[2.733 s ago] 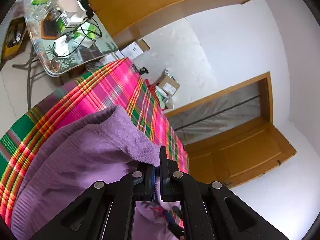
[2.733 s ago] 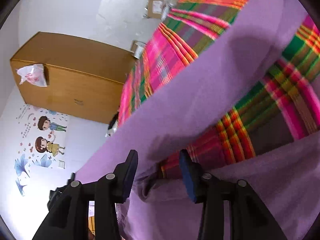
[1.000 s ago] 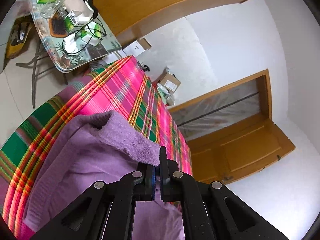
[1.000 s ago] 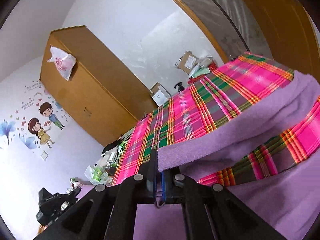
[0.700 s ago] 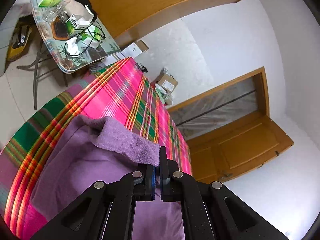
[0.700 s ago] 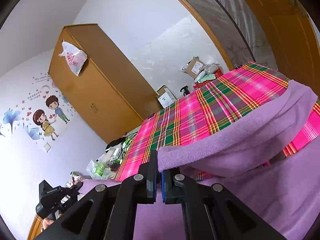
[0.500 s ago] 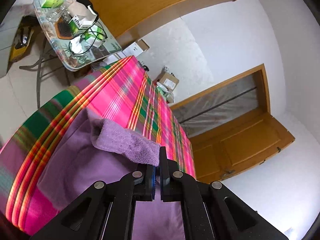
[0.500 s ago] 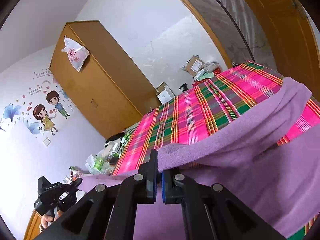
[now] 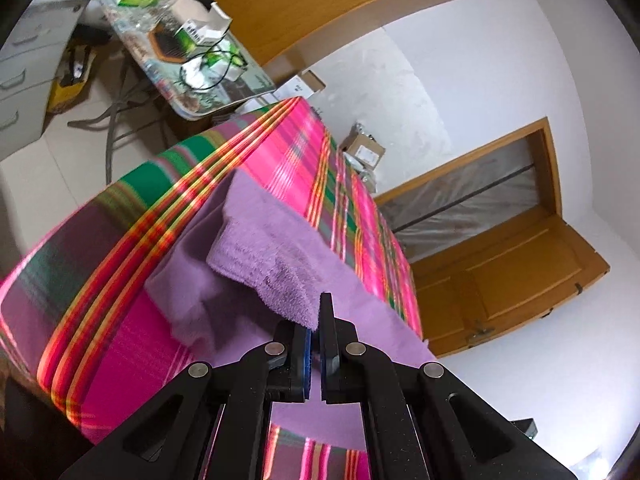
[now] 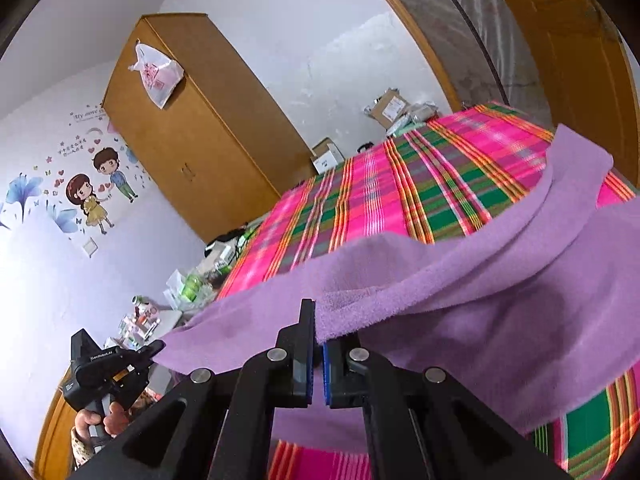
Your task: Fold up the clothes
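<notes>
Purple fleece garment (image 9: 276, 248), soft and thick-piled, lies spread over a bed (image 9: 132, 332) covered in a pink, green and orange plaid cloth, and one edge of it is lifted clear of the layer beneath by both tools. The left tool (image 9: 314, 344) has its black fingers pressed together on a corner of that raised edge, the fleece bunching just above the blue pads; the right tool (image 10: 316, 354) pinches the matching corner the same way, with the fabric draping off to the right of its fingers. Between the two corners the lifted edge sags a little, so the step in hand looks like carrying this edge across to lay it over the rest of the garment. To do it well, I would keep the two corners level with each other and drawn gently apart so the edge runs straight, bring them across together, and set them down on the far edge so the layers line up before letting go; fleece this plush probably slides little against itself, so a crooked landing would be hard to smooth out afterwards. As for containers, open cardboard boxes (image 10: 390, 106) sit on the floor by the far wall, their contents too small to make out, and a pale plastic bag (image 10: 156, 76) rests on top of the wooden wardrobe (image 10: 192, 148), what it holds hidden.
</notes>
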`<state>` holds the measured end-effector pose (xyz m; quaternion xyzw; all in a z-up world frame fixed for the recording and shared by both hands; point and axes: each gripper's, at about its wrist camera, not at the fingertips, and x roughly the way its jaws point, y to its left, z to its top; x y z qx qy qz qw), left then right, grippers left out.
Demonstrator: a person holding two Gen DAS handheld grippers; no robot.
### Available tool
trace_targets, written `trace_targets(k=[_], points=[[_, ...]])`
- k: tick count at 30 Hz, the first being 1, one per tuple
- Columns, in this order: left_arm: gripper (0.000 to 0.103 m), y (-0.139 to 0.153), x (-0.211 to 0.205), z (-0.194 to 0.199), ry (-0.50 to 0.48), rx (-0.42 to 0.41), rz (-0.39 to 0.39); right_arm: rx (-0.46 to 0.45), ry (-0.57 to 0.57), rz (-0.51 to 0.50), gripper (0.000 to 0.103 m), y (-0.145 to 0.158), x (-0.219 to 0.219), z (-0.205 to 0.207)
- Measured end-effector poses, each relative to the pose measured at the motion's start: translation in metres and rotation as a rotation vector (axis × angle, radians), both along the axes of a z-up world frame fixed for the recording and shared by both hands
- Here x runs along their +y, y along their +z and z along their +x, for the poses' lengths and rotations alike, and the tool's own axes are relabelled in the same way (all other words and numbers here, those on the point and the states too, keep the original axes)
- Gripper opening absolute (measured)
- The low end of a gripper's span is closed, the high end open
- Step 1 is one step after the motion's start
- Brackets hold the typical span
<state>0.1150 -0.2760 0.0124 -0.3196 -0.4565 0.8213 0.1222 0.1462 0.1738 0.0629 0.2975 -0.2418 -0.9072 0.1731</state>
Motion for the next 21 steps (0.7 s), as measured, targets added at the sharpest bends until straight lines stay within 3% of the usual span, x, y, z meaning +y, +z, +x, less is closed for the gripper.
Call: trace_targets(k=[12,21], points=[[0.002,-0.033,-0.001,0.016,0.011,-0.086,-0.025,-0.131,0.032,0.012,0.003,-0.042,0.000,0.003],[0.002,-0.052,-0.014,0.015,0.046,-0.141,0.025,-0.195,0.043,0.040,0.003,-0.060,-0.002,-0.003]])
